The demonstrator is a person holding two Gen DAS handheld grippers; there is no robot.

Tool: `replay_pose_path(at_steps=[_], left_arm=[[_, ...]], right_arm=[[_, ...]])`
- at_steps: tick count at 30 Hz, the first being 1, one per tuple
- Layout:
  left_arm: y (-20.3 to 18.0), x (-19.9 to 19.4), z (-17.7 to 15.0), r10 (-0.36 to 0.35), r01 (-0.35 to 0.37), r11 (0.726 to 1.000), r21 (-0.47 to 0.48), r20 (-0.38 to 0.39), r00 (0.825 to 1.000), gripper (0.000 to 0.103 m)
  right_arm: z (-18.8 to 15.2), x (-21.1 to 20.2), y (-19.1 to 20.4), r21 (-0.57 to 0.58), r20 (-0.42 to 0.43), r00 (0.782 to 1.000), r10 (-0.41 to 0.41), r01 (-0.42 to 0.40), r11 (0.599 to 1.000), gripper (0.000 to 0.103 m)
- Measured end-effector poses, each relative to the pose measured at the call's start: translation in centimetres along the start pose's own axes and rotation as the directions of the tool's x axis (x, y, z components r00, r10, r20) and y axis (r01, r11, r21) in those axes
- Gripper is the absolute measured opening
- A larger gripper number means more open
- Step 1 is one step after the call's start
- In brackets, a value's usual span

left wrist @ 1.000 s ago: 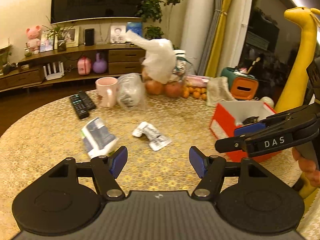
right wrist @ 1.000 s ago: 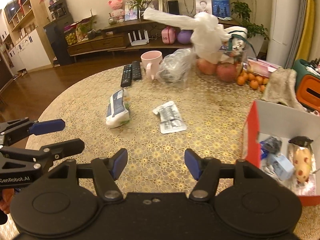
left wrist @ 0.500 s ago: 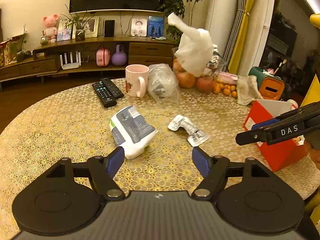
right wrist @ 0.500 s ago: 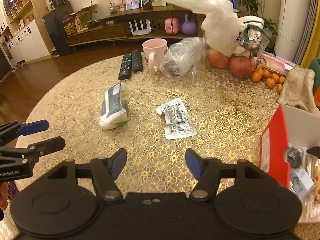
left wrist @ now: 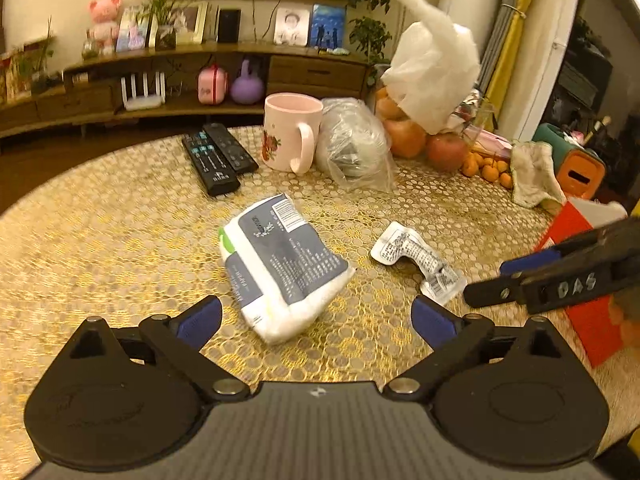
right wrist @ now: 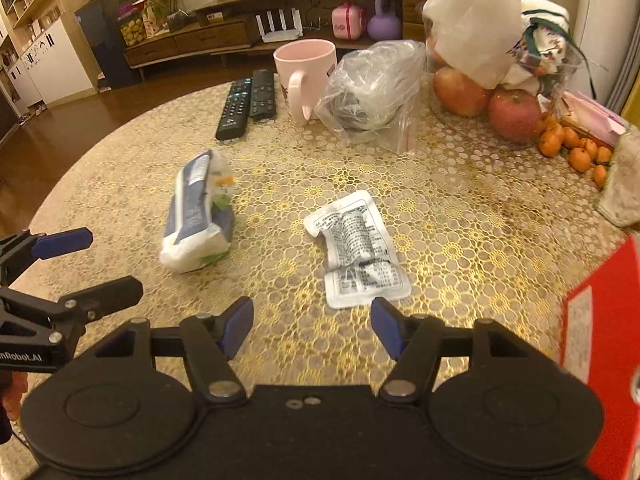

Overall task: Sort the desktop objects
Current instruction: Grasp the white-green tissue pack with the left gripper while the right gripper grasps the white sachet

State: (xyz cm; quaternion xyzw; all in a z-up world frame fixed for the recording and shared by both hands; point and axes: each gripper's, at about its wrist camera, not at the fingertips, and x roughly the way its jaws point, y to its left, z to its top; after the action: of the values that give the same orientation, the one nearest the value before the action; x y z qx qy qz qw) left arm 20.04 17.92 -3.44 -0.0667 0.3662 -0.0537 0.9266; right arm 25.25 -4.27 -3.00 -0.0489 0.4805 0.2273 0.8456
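Hovering above the gold-patterned round worktop [left wrist: 120, 232], the left claw [left wrist: 316, 316] has its blue-padded fingers [left wrist: 200, 320] spread wide apart and holds nothing. Directly ahead of it, partly between the finger tips, lies the white-and-grey soft plastic tissue pack [left wrist: 280, 264], flat on the worktop with its barcode end pointing away. Just right of the pack lies the crumpled white printed foil sachet [left wrist: 416, 260], apart from it.

The right claw [right wrist: 312, 326] also has its blue pads [right wrist: 238, 328] well apart and empty. The sachet [right wrist: 358, 248] lies immediately ahead of the gap between them, not touched. The tissue pack [right wrist: 198, 216] lies further left. In the left wrist view the right claw [left wrist: 520, 280] appears at the right edge, in front of the red cardboard box [left wrist: 592, 320].

Beyond both items stand two black remote controls [right wrist: 246, 102] side by side, a pink ceramic mug [right wrist: 306, 76] and a clear plastic bag [right wrist: 376, 88] just beside the mug. Red apples [right wrist: 514, 114] and small oranges [right wrist: 572, 146] sit at the far right under a white plastic bag [right wrist: 472, 16].
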Motion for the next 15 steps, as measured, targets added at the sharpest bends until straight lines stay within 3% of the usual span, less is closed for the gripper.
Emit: replay_pose_path(at_steps=[11, 15], left_arm=[[2.6, 6.4, 4.6, 0.014, -0.034, 0.987, -0.160, -0.120, 0.993, 0.103], [2.2, 7.8, 5.3, 0.042, -0.063, 0.989, -0.135, -0.151, 0.988, 0.103]], right_arm=[[1.9, 5.5, -1.9, -0.012, -0.043, 0.999, -0.024, 0.023, 1.000, 0.065], [2.4, 6.9, -2.5, -0.005, -0.045, 0.999, -0.020, 0.020, 1.000, 0.065]])
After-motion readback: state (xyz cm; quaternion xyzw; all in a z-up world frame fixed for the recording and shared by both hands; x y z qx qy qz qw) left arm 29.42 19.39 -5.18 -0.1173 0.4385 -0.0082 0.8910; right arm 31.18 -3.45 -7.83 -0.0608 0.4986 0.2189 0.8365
